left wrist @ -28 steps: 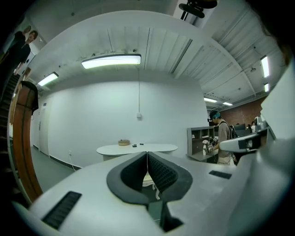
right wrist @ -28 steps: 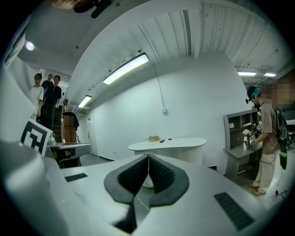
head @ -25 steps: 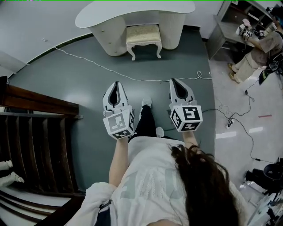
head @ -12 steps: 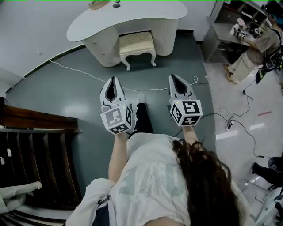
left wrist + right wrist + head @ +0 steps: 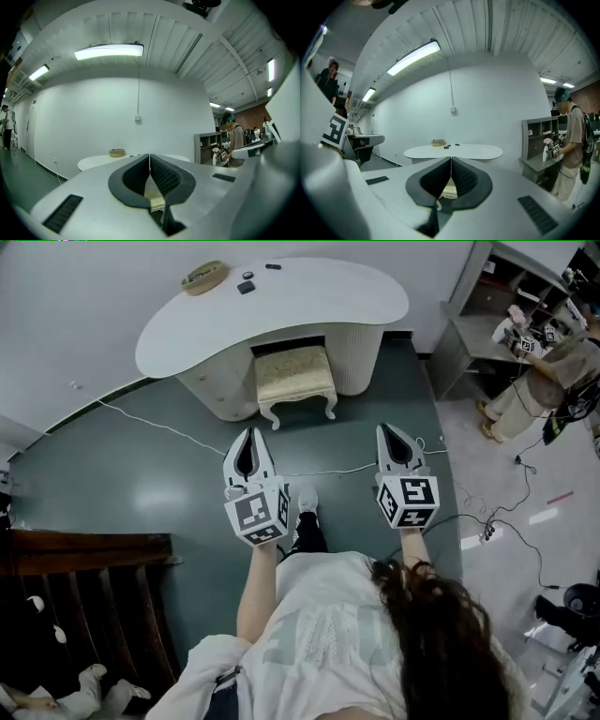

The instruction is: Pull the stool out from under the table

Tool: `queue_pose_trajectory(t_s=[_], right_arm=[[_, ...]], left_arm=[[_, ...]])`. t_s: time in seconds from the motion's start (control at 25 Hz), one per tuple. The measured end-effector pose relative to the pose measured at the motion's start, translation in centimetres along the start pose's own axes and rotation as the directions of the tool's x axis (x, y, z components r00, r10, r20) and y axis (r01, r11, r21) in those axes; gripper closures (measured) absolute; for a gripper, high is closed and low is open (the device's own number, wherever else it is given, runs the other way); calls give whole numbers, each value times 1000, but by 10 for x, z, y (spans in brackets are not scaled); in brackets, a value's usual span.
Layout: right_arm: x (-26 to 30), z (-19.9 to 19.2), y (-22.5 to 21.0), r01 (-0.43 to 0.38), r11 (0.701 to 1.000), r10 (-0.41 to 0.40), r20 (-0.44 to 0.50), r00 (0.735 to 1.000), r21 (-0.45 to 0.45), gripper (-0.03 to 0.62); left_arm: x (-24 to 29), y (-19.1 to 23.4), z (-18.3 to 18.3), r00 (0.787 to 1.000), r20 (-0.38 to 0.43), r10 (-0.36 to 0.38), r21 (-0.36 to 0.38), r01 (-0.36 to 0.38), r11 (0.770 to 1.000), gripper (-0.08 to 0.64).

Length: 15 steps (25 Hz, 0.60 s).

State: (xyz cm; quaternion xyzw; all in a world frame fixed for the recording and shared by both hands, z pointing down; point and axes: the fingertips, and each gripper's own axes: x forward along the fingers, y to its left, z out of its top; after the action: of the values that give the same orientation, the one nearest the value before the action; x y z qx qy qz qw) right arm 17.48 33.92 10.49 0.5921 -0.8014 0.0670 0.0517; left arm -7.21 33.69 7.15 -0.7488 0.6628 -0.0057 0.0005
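A cream stool (image 5: 294,374) with a padded seat and curved legs stands half under the white kidney-shaped table (image 5: 309,304) against the far wall. Through the closed jaws a strip of its seat (image 5: 152,193) shows in the left gripper view and again (image 5: 449,189) in the right gripper view. My left gripper (image 5: 248,432) and my right gripper (image 5: 386,428) are both shut and empty, held side by side above the grey floor, a short way in front of the stool and apart from it.
A white cable (image 5: 187,431) crosses the floor between me and the stool. A small basket (image 5: 203,277) and dark items lie on the tabletop. A grey shelf unit (image 5: 478,324) and a person (image 5: 539,371) are at the right. A dark wooden stair rail (image 5: 84,549) lies at the left.
Both grippers have travelled forward toward the table with the person walking. The stool and table appear larger and nearer. The jaws stayed shut.
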Motion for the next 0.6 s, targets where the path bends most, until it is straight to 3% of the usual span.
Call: queue_pose_trajectory(t_s=[0.4, 0.6], right_arm=[[163, 28, 20, -5, 1000, 5, -30, 1000, -8, 561], [237, 40, 34, 6, 1000, -5, -34, 999, 29, 561]], left_arm=[[141, 92, 3, 1000, -8, 13, -20, -13, 1000, 532], [203, 133, -3, 1000, -23, 0, -16, 0, 1000, 532]])
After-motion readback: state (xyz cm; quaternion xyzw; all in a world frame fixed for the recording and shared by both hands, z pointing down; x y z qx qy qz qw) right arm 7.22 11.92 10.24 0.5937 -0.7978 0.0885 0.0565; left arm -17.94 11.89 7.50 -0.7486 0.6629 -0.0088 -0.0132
